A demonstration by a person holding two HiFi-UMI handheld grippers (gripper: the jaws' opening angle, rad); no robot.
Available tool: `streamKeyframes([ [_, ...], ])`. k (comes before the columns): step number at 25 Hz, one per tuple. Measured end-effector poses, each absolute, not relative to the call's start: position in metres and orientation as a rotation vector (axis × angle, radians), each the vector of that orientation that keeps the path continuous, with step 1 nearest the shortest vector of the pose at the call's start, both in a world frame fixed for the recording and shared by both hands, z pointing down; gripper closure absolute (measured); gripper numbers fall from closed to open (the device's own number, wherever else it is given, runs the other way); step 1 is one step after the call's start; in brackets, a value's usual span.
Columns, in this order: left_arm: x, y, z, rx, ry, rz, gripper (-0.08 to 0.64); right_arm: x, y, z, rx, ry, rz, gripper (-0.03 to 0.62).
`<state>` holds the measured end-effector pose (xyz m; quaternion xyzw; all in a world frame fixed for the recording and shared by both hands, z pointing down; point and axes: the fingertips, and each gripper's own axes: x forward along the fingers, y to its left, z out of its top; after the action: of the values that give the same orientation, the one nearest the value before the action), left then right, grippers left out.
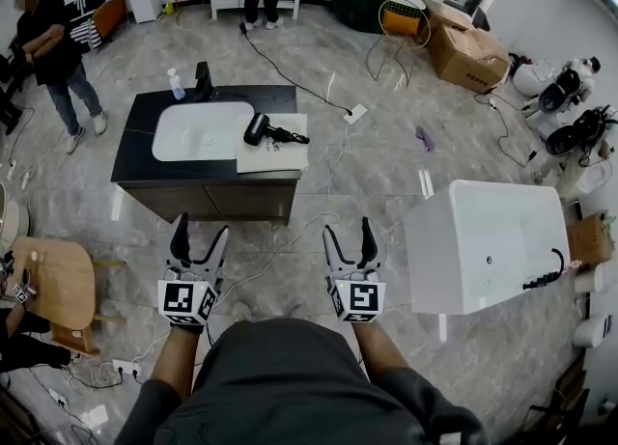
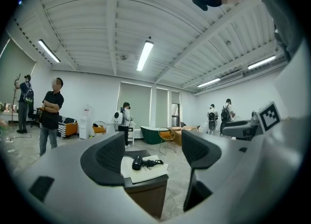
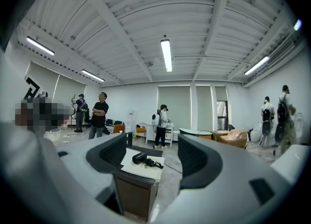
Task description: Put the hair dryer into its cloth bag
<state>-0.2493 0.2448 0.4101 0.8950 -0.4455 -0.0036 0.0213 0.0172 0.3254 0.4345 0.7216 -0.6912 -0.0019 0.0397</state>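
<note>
A black hair dryer (image 1: 257,128) with its bundled cord is seen lying on a flat, pale cloth bag (image 1: 282,153). The bag is spread over the right end of a dark vanity surface (image 1: 135,149), just beside a white oval basin (image 1: 198,131) set into it. A small clear spray bottle (image 1: 175,84) is stood upright at the back of the surface. The left gripper (image 1: 201,238) and the right gripper (image 1: 348,238) are held level, side by side, above the grey marbled floor (image 1: 377,192). Both are well apart from the surface and pointed towards it. The dark fingers (image 2: 109,159) of the left gripper are spread apart with nothing between them. The fingers (image 3: 197,162) of the right gripper are likewise parted and empty. In each gap the hair dryer is framed far off.
</note>
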Motion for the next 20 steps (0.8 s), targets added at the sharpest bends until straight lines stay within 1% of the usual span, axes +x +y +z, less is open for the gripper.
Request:
streamKeyframes([
  [13,-0.229,0.253,0.421,2.718,-1.497,0.005,0.204,0.041,0.316,0.444,2.109,-2.2,-0.003,0.276],
  [20,-0.223,0.222,0.437,2.696,-1.499,0.015,0.204,0.053,0.285,0.456,2.095,-2.189,0.013,0.275],
])
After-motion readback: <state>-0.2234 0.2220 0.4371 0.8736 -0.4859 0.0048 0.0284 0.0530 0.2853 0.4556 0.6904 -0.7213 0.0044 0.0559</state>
